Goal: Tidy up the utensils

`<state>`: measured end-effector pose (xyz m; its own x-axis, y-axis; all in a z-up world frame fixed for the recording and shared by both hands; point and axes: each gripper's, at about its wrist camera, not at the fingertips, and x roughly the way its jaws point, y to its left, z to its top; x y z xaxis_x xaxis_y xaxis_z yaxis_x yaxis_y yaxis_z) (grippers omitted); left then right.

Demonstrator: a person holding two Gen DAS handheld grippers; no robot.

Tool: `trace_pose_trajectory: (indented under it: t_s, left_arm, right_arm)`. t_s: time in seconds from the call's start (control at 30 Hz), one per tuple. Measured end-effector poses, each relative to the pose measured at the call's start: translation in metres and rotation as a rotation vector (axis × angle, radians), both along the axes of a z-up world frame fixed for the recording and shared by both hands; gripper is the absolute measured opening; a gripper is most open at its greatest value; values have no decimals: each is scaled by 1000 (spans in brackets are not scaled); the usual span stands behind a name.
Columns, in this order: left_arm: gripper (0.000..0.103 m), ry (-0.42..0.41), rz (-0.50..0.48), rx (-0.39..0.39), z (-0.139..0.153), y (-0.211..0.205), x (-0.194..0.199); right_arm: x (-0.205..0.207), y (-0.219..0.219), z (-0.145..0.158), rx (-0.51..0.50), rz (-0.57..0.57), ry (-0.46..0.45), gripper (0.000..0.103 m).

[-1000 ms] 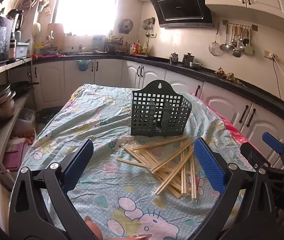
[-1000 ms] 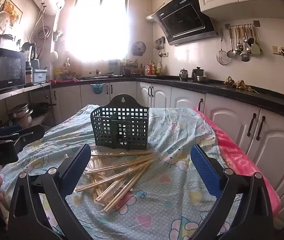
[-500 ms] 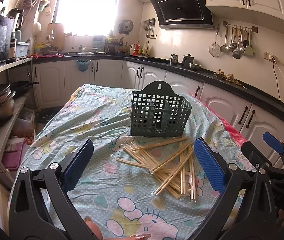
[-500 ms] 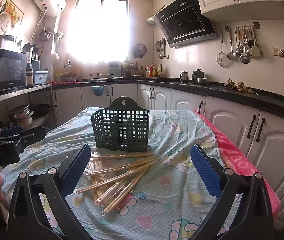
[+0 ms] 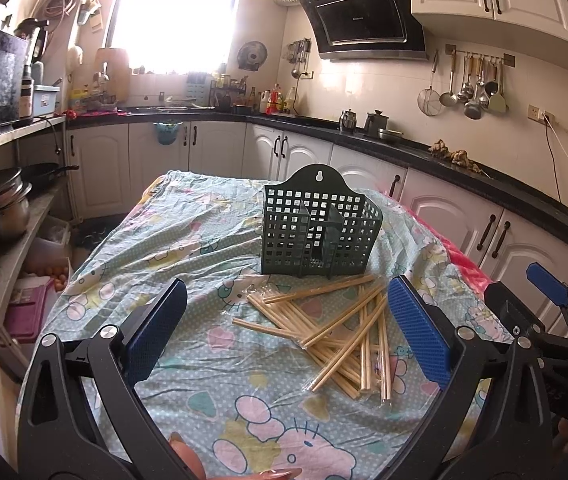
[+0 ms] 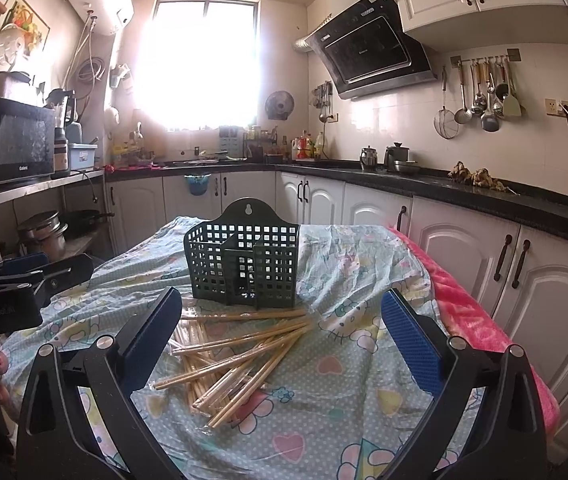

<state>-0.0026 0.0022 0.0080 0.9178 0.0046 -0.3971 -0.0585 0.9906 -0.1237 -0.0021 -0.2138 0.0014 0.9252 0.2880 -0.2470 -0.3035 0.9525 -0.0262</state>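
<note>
A: Where are the chopsticks (image 5: 340, 332)?
B: In a loose, crossed heap on the tabletop (image 5: 188, 248), just in front of the basket (image 5: 318, 230). Some look wrapped in clear plastic sleeves; they are pale wood.

A: And the basket?
B: Dark green plastic grid, upright, with inner dividers and a hanging tab on its back wall. It stands mid-table, its front base almost touching the nearest sticks.

A: How much room around them?
B: Bare cloth (image 6: 368, 380) lies left of the heap and in front of it. The right table edge, where a pink blanket (image 6: 480, 320) hangs, is near the heap's right side. Cabinets (image 6: 524, 280) run close along that side.

A: The hand-held grippers?
B: The left one (image 5: 286, 334) has its jaws spread wide above the cloth, the heap showing between them, touching nothing. The right (image 6: 282, 336) is likewise spread wide and empty, hovering before the heap.

A: Any writing?
B: The microwave (image 6: 20, 140) reads "Galanz". The left hand-held gripper's body, seen from the right wrist, carries lettering too blurred to read.
</note>
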Motion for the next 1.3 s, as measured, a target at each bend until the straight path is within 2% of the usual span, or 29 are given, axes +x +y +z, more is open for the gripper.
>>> trace_pose_trajectory:
  t_s: [0.6, 1.03, 1.3]
  left_arm:
    - [93, 5, 6, -15, -2, 4, -1]
    - [93, 69, 36, -133, -15, 48, 15]
    - [93, 139, 66, -203, -23, 79, 32]
  right_arm:
    - [0, 2, 0, -4, 10, 1, 97]
    - [7, 18, -8, -42, 107, 74, 97]
    - [37, 25, -7, -55, 155, 164, 97]
